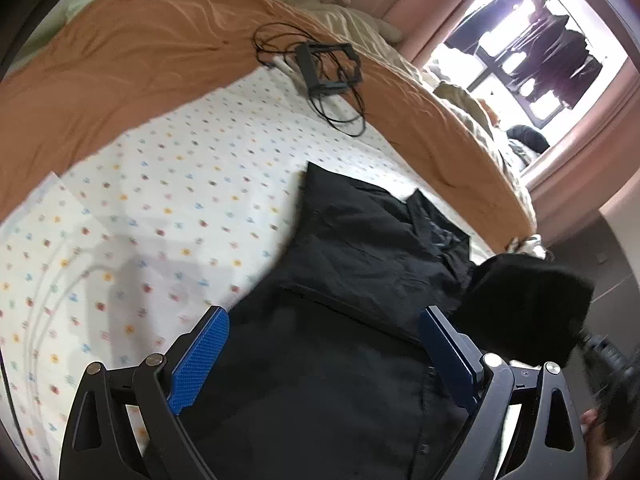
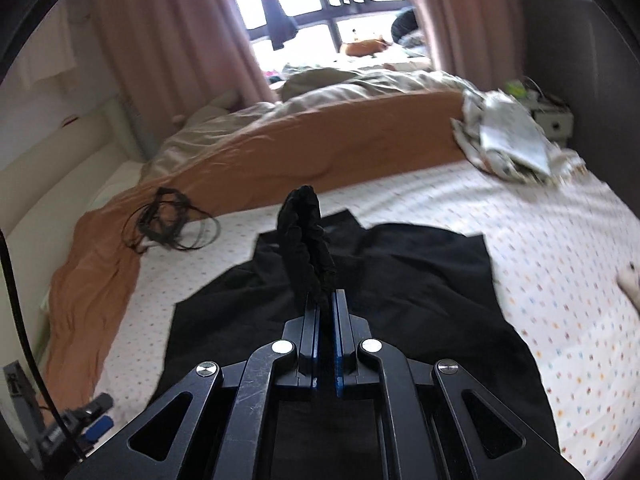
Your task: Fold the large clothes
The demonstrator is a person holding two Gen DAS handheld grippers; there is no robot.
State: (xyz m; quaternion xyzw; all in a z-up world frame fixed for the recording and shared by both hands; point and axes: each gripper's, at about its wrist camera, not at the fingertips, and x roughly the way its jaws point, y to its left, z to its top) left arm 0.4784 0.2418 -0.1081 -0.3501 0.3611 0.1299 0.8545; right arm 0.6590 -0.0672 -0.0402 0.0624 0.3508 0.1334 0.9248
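A large black garment (image 1: 352, 248) lies spread on the dotted white bedsheet (image 1: 160, 200). My left gripper (image 1: 324, 316) is open, its blue pads wide apart above the garment's near part, holding nothing. In the right wrist view the garment (image 2: 420, 280) lies spread ahead. My right gripper (image 2: 326, 296) is shut on a bunched fold of the black garment (image 2: 306, 240) and holds it lifted above the rest. That lifted fold also shows in the left wrist view (image 1: 528, 304), at the right.
An orange blanket (image 1: 120, 60) borders the sheet on the far side. A black frame with coiled cables (image 1: 328, 68) lies at its edge, also in the right wrist view (image 2: 168, 220). A crumpled patterned cloth (image 2: 512, 140) sits at the sheet's far right. Curtains and a window (image 2: 320, 8) are behind.
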